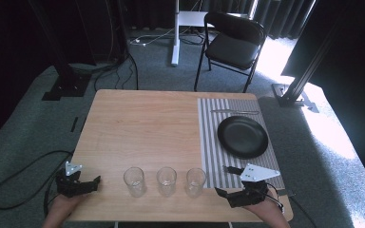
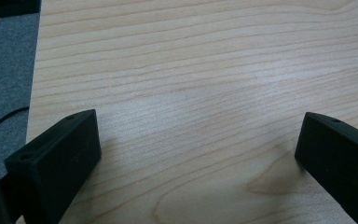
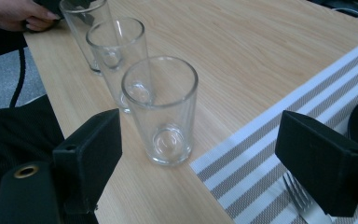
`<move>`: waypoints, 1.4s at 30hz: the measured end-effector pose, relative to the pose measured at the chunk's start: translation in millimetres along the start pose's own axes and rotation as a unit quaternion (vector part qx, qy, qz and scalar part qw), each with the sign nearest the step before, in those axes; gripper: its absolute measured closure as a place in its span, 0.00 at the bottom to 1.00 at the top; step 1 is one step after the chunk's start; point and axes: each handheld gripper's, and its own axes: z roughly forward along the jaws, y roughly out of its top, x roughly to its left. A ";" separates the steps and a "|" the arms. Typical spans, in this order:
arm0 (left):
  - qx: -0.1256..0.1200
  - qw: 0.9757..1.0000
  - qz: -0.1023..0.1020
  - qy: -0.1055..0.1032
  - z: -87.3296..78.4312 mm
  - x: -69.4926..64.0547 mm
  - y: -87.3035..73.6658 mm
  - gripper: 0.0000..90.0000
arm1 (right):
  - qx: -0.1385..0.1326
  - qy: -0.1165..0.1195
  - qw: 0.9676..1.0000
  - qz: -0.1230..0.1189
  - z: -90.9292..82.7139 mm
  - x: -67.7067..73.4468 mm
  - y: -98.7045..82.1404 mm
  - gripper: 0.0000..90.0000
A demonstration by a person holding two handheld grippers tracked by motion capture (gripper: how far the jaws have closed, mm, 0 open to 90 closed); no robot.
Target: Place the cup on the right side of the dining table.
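From above, my left gripper and right gripper rest at the near edge of the table, three empty glasses in a row between them, untouched. My left gripper view shows jaws spread wide over bare wood. In my right gripper view the jaws gape around the nearest glass without touching it, so I judge the work barely begun.

High view above the near edge, facing twelve o'clock down on the table, left gripper view close over bare wood, right gripper view low, facing nine o'clock along the glasses, shared with the high view.
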 end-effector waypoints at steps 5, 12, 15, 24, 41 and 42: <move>0.000 1.000 0.000 0.000 0.0 0.0 0.0 0.01 | -0.002 0.011 1.000 -0.006 2.9 3.1 6.1 0.16; 0.000 1.000 0.000 0.000 0.0 0.0 0.0 0.01 | -0.004 0.024 1.000 -0.016 10.1 7.5 13.4 0.16; 0.000 1.000 0.000 0.000 0.0 0.0 0.0 0.00 | -0.002 0.029 0.999 -0.017 13.0 9.1 15.1 0.16; 0.000 1.000 0.000 0.000 0.0 0.0 0.0 0.01 | 0.005 0.043 0.999 -0.029 29.8 16.3 23.6 0.16; 0.000 1.000 0.001 0.000 0.0 0.1 -0.1 0.01 | 0.015 0.069 0.997 -0.043 56.6 24.6 40.4 0.16; 0.000 1.000 0.001 0.000 0.0 0.1 -0.1 0.01 | 0.024 0.071 0.996 -0.045 61.0 25.4 43.5 0.16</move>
